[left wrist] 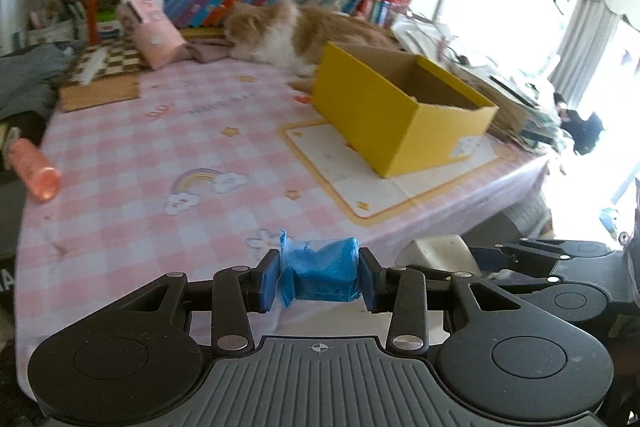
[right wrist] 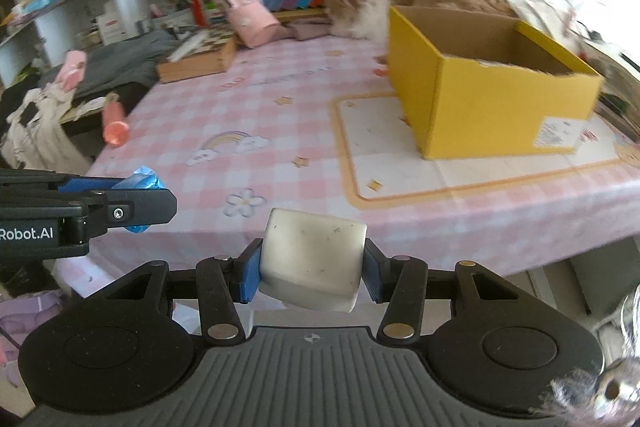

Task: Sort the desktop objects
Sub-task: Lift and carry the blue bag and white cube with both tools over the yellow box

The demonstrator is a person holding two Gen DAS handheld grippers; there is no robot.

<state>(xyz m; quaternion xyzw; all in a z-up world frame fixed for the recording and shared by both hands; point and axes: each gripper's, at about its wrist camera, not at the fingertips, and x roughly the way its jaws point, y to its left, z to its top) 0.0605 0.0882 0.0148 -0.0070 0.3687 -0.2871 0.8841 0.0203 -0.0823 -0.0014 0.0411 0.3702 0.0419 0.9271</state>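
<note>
While both tools hang over the near edge of the table (left wrist: 132,131), each already carries something to be sorted. The left tool (left wrist: 319,279) is clenched on a crumpled blue plastic packet (left wrist: 320,273), its blue pads pressing the packet's two sides. Just to its right, the right tool (right wrist: 311,267) grips a whitish rounded block (right wrist: 314,259) the same way. The likely destination, an open yellow cardboard box (right wrist: 492,99), stands farther back on the right of the pink checked cloth, apparently empty as far as its inside shows. An orange-and-white cat (left wrist: 276,31) lies directly behind the box, against a row of books. To do this step well, I would carry each item across level and high enough to pass the box's near wall, bring one tool over the opening at a time so the two do not collide, and let go only once well inside the rim. Slow movement near the cat seems wise.
</note>
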